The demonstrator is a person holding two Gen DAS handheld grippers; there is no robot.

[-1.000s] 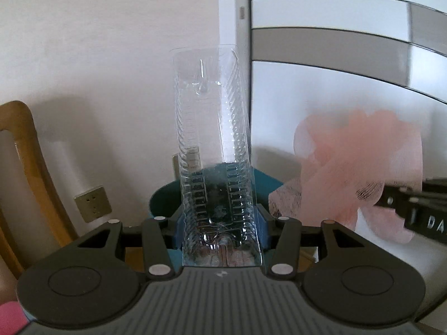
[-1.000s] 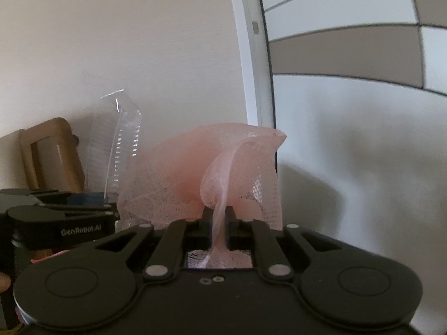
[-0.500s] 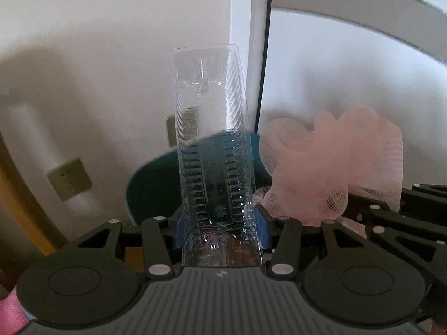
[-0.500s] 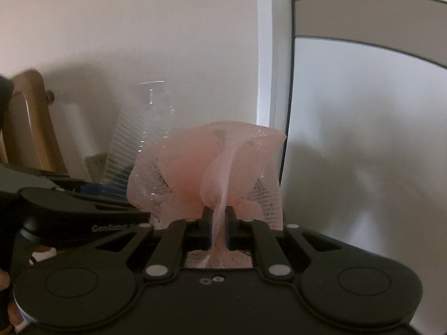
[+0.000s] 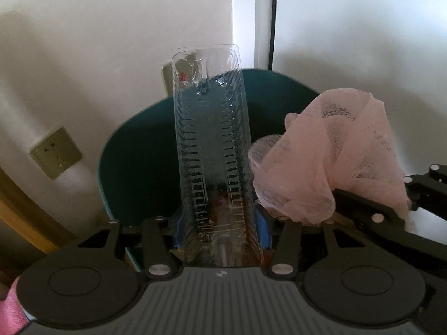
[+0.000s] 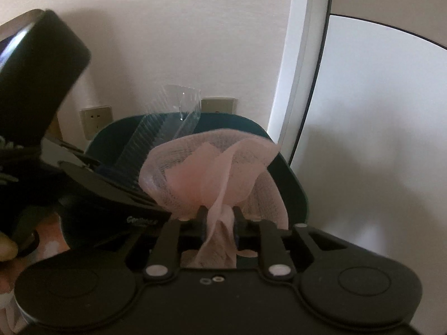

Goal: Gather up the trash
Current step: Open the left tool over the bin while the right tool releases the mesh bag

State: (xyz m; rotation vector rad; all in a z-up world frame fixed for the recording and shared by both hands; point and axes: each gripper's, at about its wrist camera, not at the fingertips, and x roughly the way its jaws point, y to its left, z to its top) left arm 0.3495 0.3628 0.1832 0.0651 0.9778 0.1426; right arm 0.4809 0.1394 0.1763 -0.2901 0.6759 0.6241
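Hovering above the dark teal plastic bin [image 5: 134, 167], the left gripper [image 5: 220, 234] is clamping a stiff, light, clear ribbed plastic tray [image 5: 212, 145] by its base, the right gripper [image 6: 219, 223] pinching soft, weightless pink foam netting [image 6: 206, 173] alongside.

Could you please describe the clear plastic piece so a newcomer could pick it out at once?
Find the dark teal bin by the wall. Before it, the left gripper holds the clear ribbed plastic tray upright. Unlike the soft pink mesh alongside, it is stiff and see-through.
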